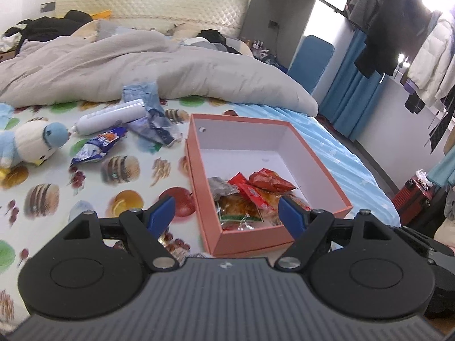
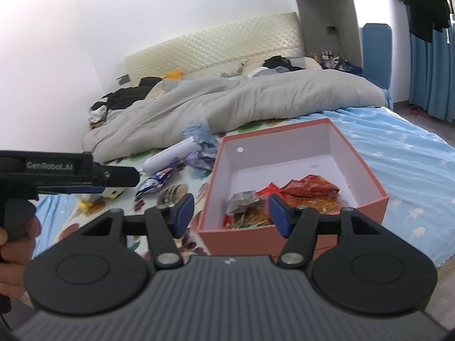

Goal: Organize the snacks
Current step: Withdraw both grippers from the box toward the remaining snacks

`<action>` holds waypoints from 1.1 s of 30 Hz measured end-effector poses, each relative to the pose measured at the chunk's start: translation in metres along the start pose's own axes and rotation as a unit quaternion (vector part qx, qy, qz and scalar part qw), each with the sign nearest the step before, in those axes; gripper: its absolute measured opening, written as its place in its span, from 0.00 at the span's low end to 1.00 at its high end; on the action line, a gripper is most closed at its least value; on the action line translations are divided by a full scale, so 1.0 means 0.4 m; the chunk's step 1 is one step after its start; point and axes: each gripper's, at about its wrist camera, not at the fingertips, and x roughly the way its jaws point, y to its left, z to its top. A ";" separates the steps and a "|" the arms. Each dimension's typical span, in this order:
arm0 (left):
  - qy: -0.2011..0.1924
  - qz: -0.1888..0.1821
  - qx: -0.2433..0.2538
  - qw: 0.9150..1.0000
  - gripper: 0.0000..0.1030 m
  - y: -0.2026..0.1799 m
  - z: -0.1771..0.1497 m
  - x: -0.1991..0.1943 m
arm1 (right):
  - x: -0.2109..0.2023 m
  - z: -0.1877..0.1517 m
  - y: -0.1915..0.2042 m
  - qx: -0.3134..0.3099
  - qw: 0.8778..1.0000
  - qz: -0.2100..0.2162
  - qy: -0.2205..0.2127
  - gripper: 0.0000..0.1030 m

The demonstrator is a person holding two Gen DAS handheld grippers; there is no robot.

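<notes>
On the bed (image 1: 119, 176), over a fruit-print sheet, your pink box (image 1: 273, 228) holds red snacks (image 1: 267, 182) at its near end. More wrappers (image 1: 98, 145), a white tube (image 1: 111, 116) and a plush toy (image 1: 31, 142) lie left of it. Grey duvet (image 1: 142, 65) behind; clothes (image 1: 398, 28) hang right. Left claw (image 1: 227, 216) and right claw (image 2: 231, 213) both gape, empty.

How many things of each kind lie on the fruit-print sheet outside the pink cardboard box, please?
White plastic tube: 1
Blue-and-white foil snack packet: 1
Pale blue crumpled wrappers: 2, as far as shows
Blue-and-white plush toy: 1
Total: 5
</notes>
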 end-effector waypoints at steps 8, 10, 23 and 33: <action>-0.006 0.011 0.005 1.000 0.81 0.021 -0.071 -0.094 | -0.055 -0.058 0.063 -0.015 1.000 0.014 0.000 0.59; -0.006 0.014 0.001 1.000 0.81 0.031 -0.091 -0.115 | -0.067 -0.073 0.081 -0.020 1.000 0.021 0.002 0.59; 0.009 0.032 -0.033 0.999 0.81 0.111 -0.200 -0.184 | -0.083 -0.151 0.168 -0.052 0.997 0.050 0.033 0.59; 0.018 0.044 -0.049 0.998 0.81 0.158 -0.186 -0.147 | -0.028 -0.162 0.185 -0.055 0.996 0.052 0.050 0.59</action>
